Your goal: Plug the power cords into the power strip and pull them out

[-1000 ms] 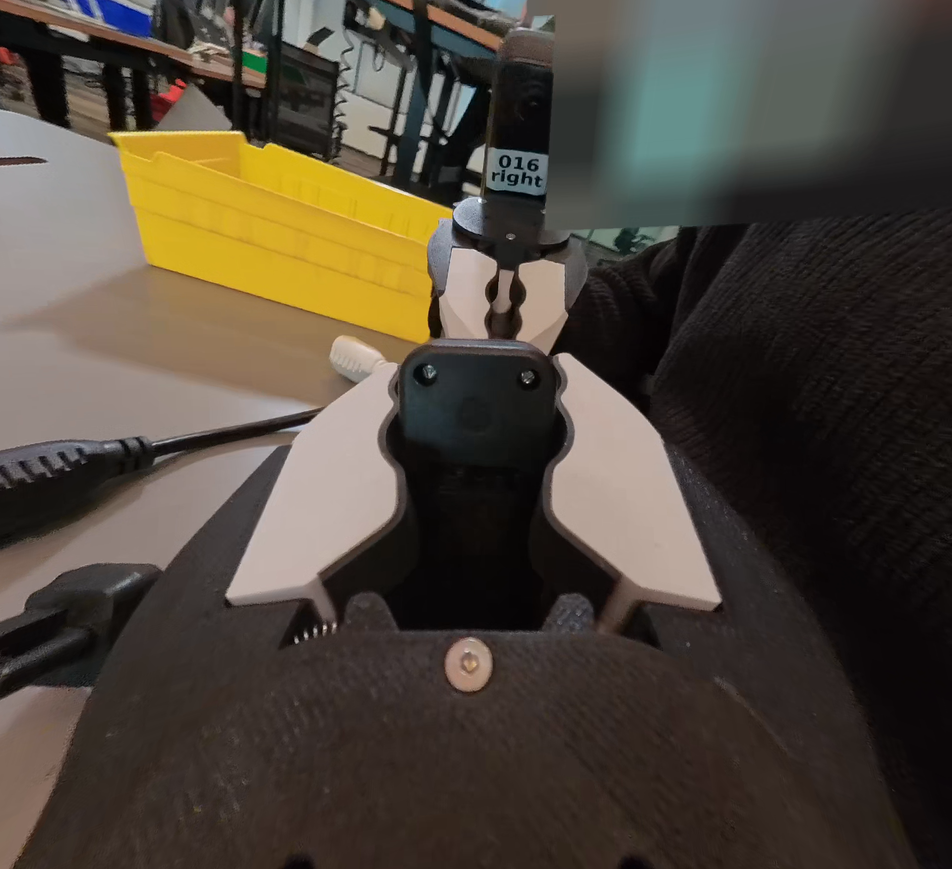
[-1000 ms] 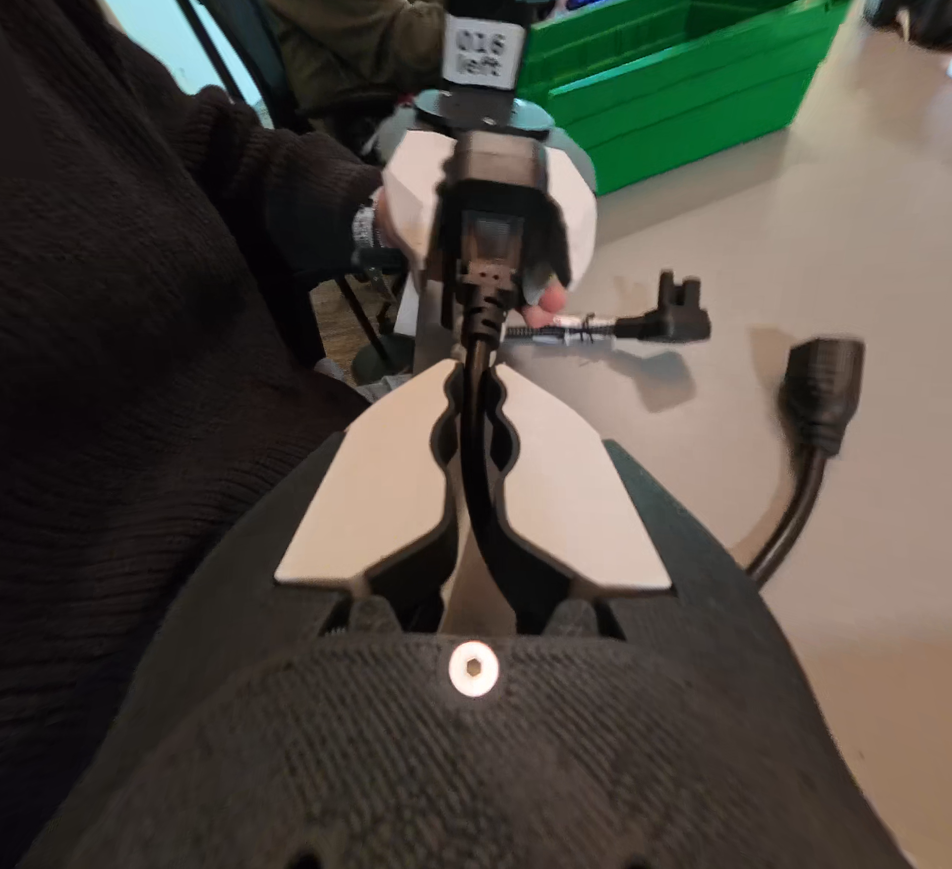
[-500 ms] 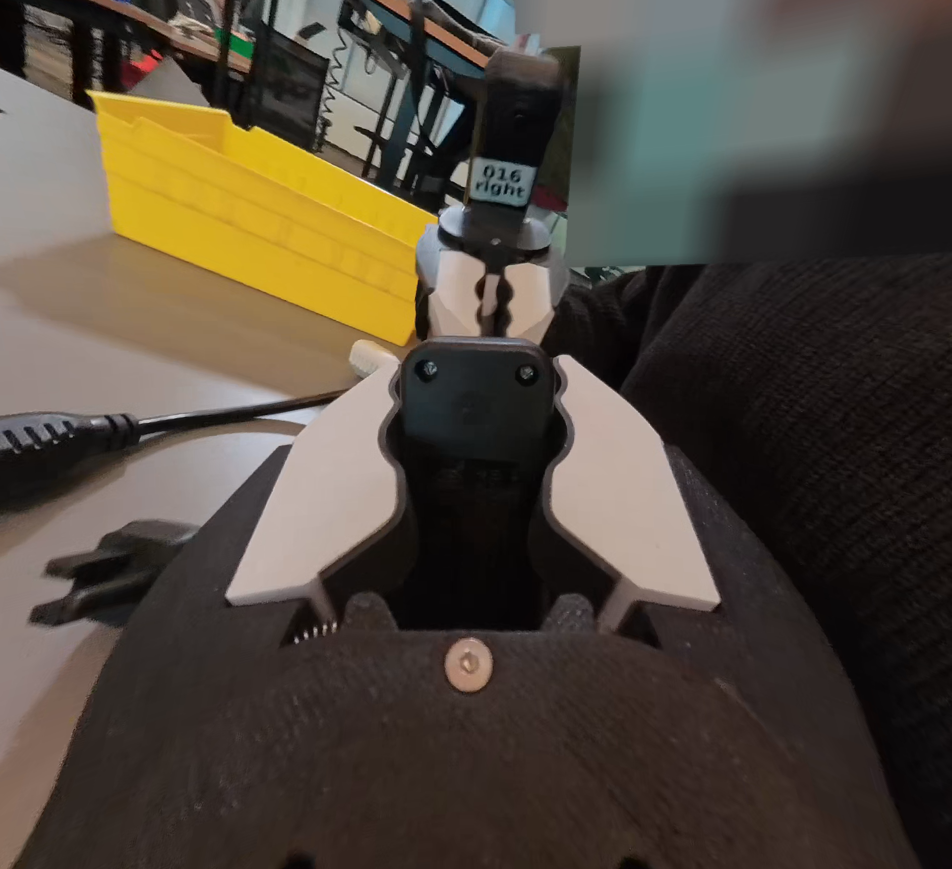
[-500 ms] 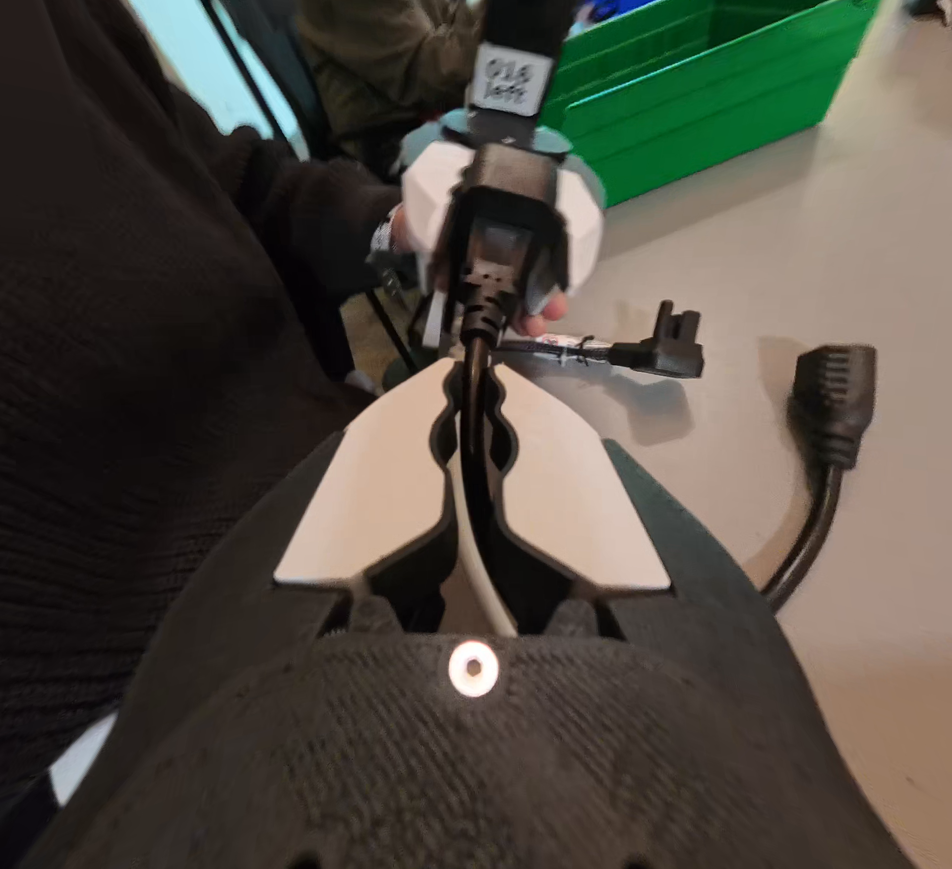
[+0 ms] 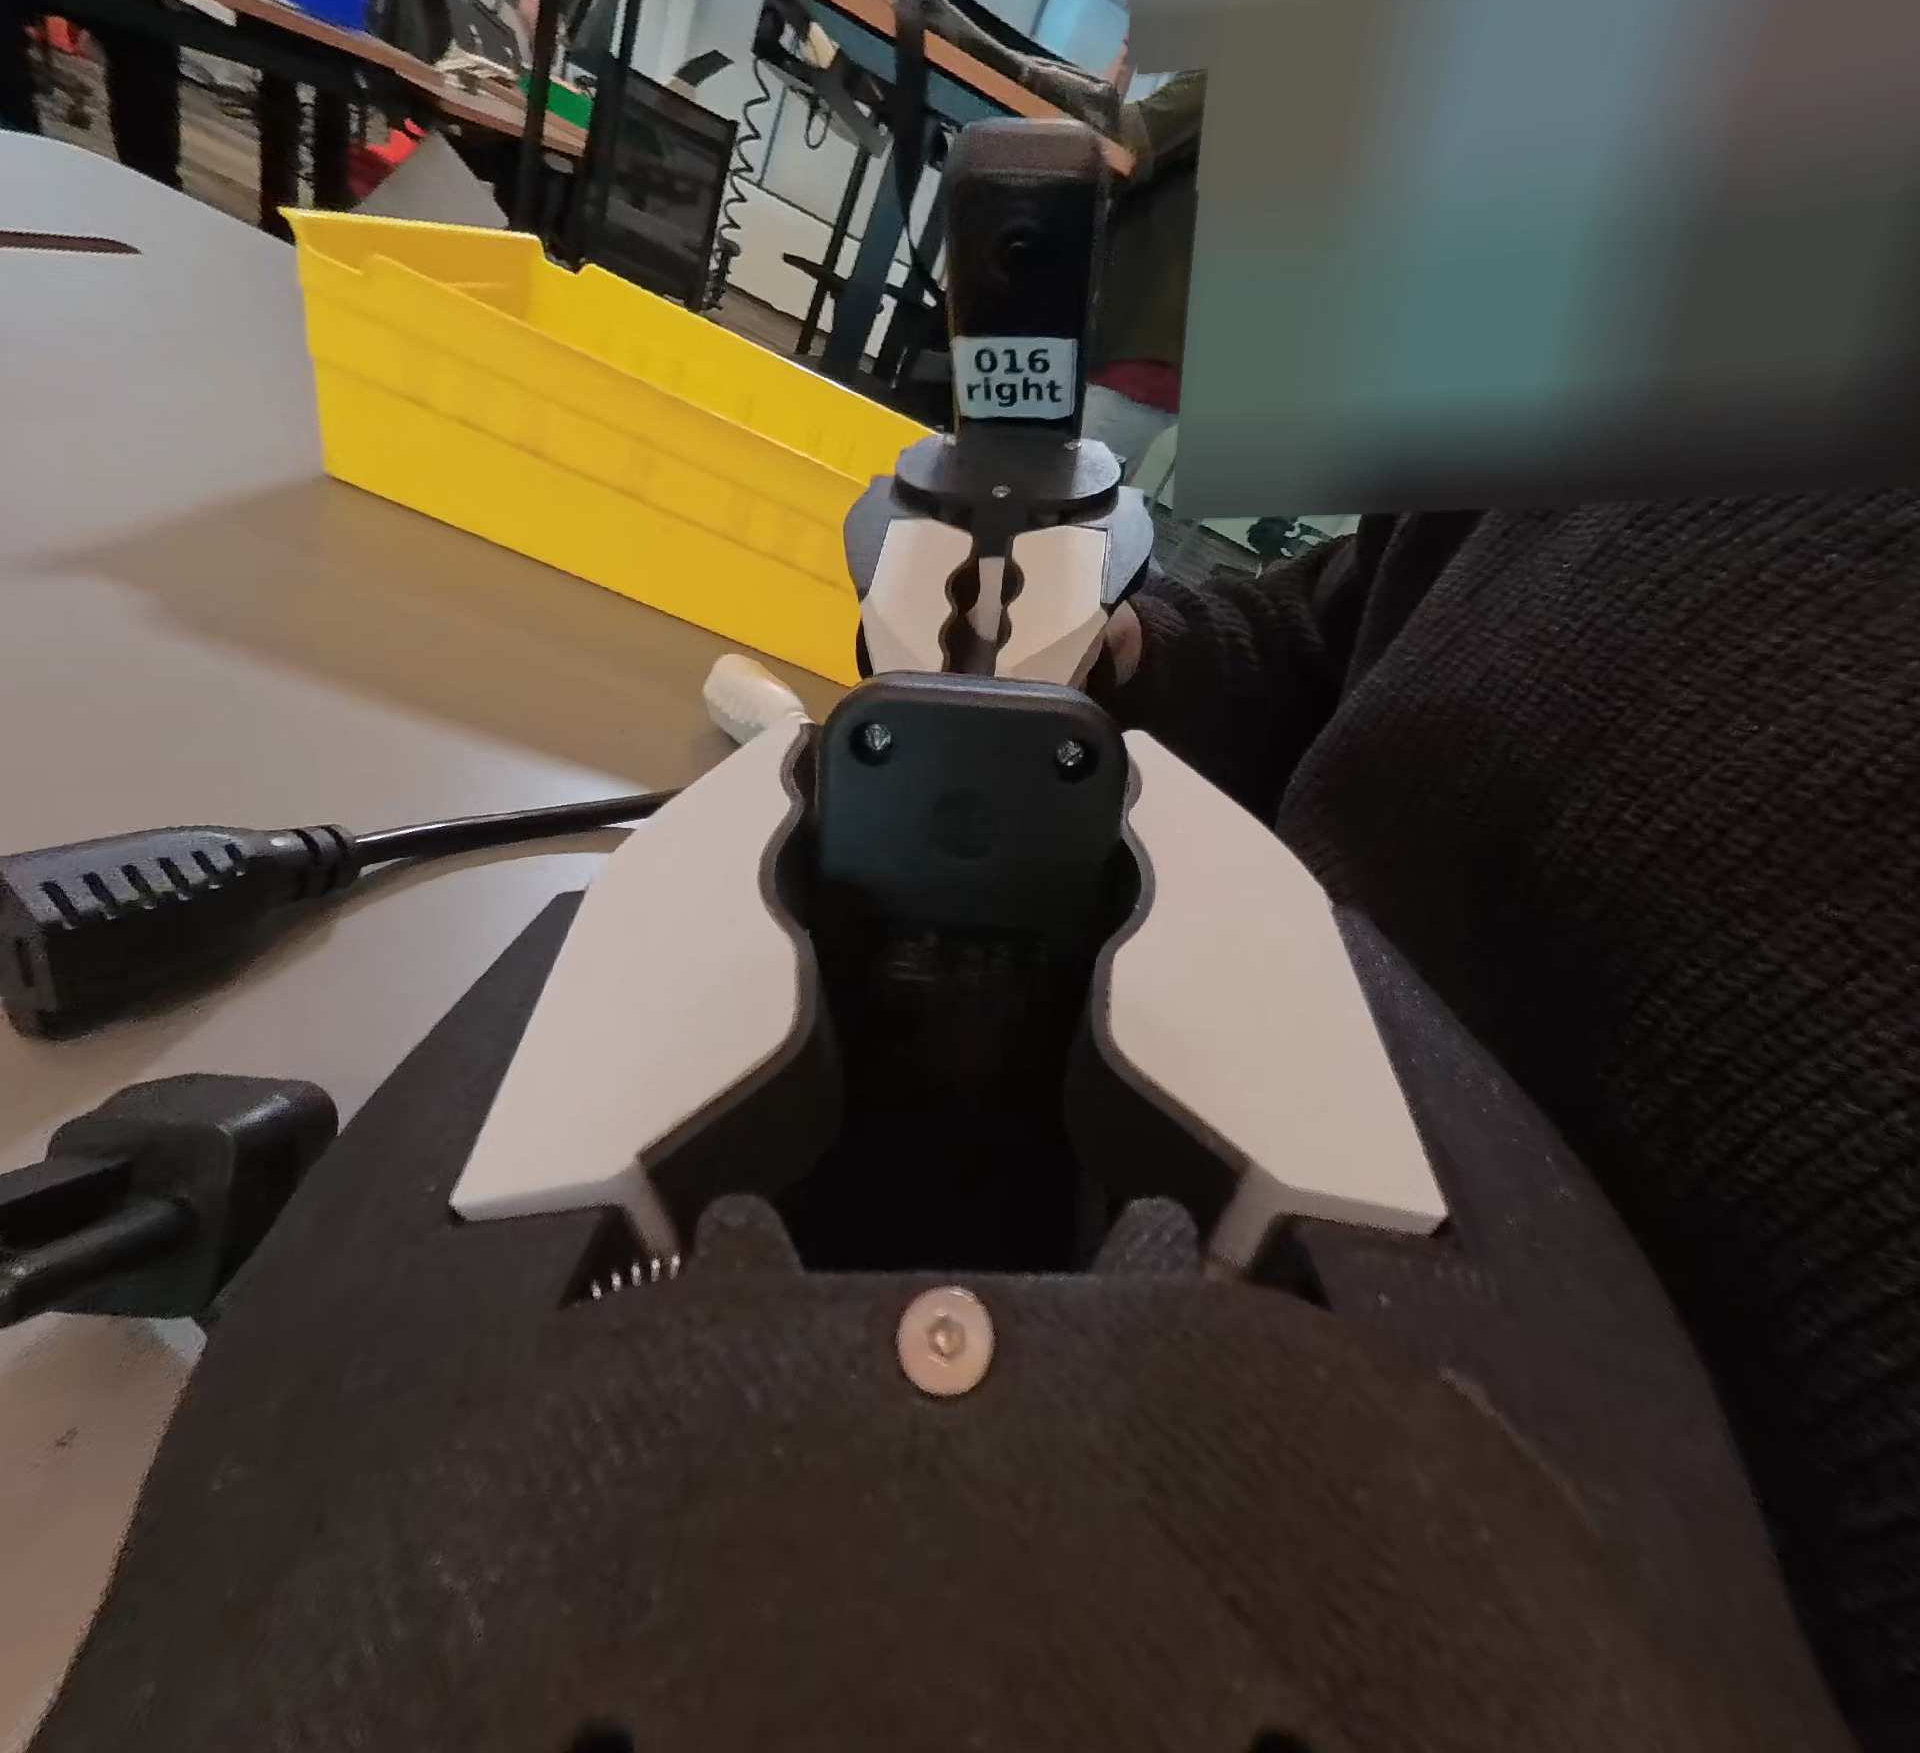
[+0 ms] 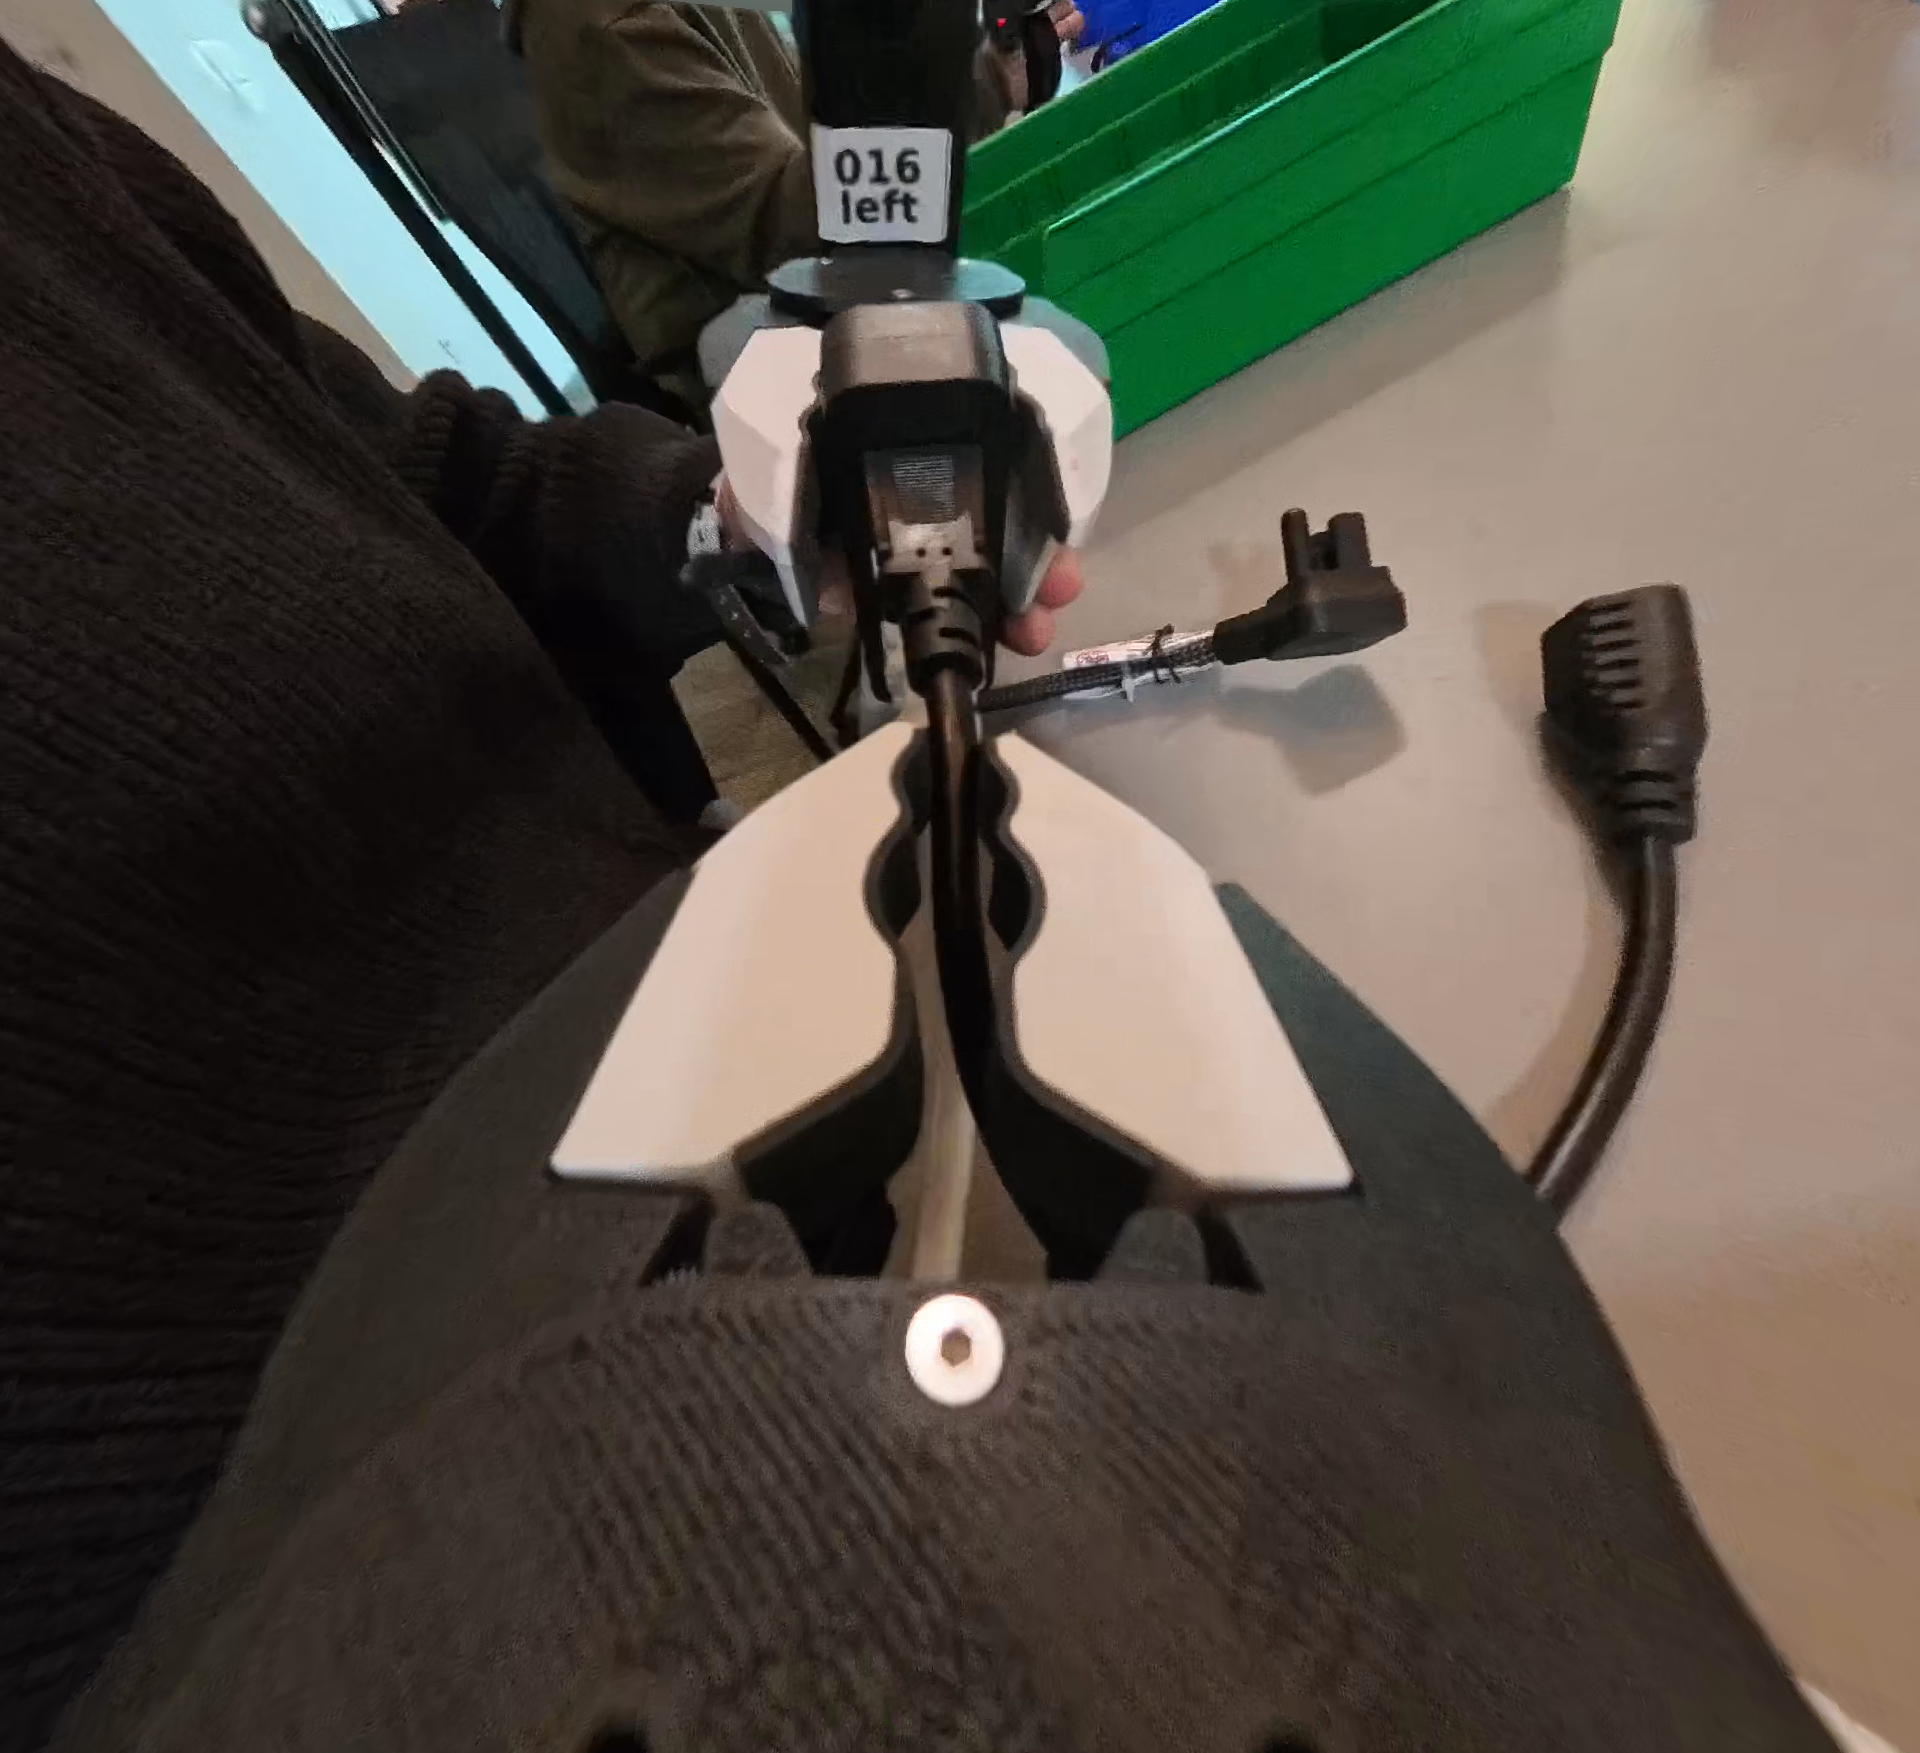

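Note:
My left gripper point(image 5: 961, 753) is shut on a black block with two screws on its end point(image 5: 971, 810), the power strip as far as I can tell. It is held above the table edge. My right gripper point(image 6: 956, 739) faces it and is shut on the black power cord point(image 6: 951, 872) that comes out of that block point(image 6: 914, 446). A white cord point(image 6: 940, 1184) also lies between the right fingers. The right gripper shows in the left wrist view point(image 5: 982, 638), the left gripper in the right wrist view point(image 6: 914, 498).
On the grey table point(image 6: 1558, 353) lie a black angled plug on a braided cable point(image 6: 1309, 602) and a black cord connector point(image 6: 1621, 695). A green bin point(image 6: 1299, 145) stands behind them. The left wrist view shows a yellow bin point(image 5: 582, 425), two black cord ends point(image 5: 156, 914) point(image 5: 177, 1173) and a white plug point(image 5: 743, 695).
Both grippers swayed a little and came back. Both holds are unchanged, and the grippers stay about as far apart as before.

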`<state>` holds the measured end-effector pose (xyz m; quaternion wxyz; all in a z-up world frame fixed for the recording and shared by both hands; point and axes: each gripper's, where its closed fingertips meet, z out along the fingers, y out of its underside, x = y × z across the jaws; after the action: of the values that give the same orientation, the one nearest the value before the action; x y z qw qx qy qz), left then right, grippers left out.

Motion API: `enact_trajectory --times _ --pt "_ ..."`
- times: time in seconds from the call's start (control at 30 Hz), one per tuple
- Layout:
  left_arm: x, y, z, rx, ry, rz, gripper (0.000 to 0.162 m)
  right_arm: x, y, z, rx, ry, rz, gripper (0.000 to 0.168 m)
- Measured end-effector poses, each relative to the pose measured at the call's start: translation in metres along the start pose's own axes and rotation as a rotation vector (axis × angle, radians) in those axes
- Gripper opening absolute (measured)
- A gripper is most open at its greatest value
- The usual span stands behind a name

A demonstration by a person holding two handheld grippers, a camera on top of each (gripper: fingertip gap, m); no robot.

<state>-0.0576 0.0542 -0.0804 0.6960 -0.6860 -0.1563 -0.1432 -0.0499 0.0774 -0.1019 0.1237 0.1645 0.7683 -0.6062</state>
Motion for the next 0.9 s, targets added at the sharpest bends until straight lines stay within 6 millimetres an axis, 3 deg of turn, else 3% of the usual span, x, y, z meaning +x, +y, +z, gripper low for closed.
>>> enact_trajectory --times 0.07,0.2,0.4,0.47,0.57,0.73,0.9 --pt "-0.001 0.000 -0.002 0.007 0.007 0.001 0.052 -0.006 0.003 0.004 -0.002 -0.046 0.039 0.009" --pt "0.015 -0.002 0.000 0.021 0.116 -0.030 0.053 -0.032 0.000 -0.002 -0.013 -0.165 -0.121 0.010" --pt "0.002 0.000 0.000 0.013 0.029 -0.040 0.052 -0.001 0.000 -0.004 -0.009 -0.025 -0.029 0.009" --pt "0.000 0.001 0.000 0.004 0.029 -0.035 0.052 -0.003 0.002 -0.003 -0.013 -0.064 0.009 0.009" --pt "0.009 -0.003 -0.002 0.032 0.094 -0.042 0.052 -0.021 -0.003 -0.005 0.010 -0.115 -0.124 0.009" --pt "0.001 0.000 -0.002 0.020 0.055 -0.056 0.052 -0.007 -0.002 -0.006 -0.016 -0.035 -0.127 0.009" --pt "0.004 0.002 -0.001 -0.001 0.048 -0.025 0.052 -0.009 0.001 -0.007 -0.035 -0.039 -0.138 0.009"
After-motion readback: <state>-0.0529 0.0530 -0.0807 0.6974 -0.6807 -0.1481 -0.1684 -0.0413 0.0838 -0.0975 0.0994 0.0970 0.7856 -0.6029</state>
